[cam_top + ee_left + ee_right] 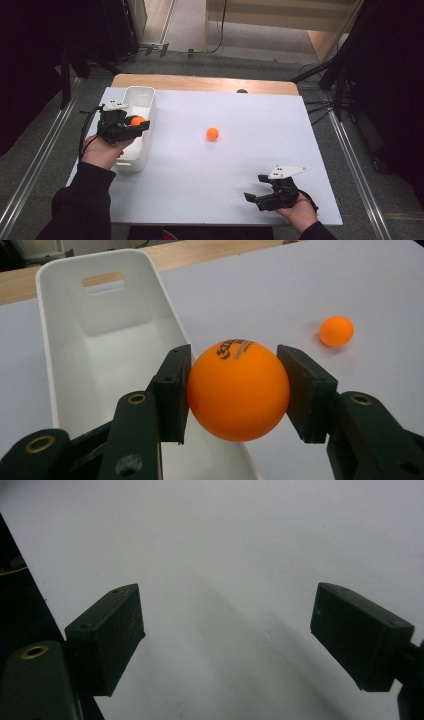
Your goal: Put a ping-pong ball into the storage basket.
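Orange ball [238, 390] is clamped between both jaws of the left gripper [235, 390], held above the near right rim of the white bin [65, 370]; black print on its top is too blurred to read. Second orange ball [212, 133] lies on the white table [240, 165], well apart from the bin. Right gripper [256, 188] is wide open, holding nothing, over bare table.

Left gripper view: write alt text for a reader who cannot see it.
The left tongs clamp a glossy orange plastic ball with dark print over the near right rim of a long white plastic bin with a slotted handle. A second, smaller-looking orange ball lies apart on the pale table.
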{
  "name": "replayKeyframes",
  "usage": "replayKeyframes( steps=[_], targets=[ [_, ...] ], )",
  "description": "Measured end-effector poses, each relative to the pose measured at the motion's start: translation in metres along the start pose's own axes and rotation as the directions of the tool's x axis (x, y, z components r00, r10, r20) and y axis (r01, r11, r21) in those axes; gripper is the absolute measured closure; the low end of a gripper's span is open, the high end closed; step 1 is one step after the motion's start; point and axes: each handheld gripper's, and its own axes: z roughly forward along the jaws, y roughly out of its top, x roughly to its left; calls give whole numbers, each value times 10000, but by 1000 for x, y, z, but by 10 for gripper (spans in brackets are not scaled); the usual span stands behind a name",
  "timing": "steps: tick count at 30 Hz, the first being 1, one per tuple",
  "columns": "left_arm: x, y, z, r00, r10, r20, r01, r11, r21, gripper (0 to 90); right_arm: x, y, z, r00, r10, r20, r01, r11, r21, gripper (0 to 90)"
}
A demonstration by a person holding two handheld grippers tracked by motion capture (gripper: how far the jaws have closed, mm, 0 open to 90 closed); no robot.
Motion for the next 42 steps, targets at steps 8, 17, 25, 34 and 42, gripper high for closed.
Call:
replayKeyframes(
  steps=[8,17,25,34,42],
  targets=[
    [4,4,12,9999,-101,-112,102,9999,43,502,3,2,0,9999,-93,-57,92,9998,-148,123],
    [17,12,20,9985,-439,-325,434,9989,-153,502,3,3,2,9999,-118,-61,117,9999,-86,123],
    [25,21,27,9952,-746,-637,732,9971,-227,502,3,4,1,9999,-77,79,79,9997,-210,124],
    [35,29,35,9879,-1201,-984,1168,9924,-389,502,2,3,1,9998,-217,43,217,9997,-145,124],
    [45,38,42,9832,-1397,-1175,1342,9895,-532,502,2,3,1,9998,-156,77,157,9998,-116,124]
  ],
)
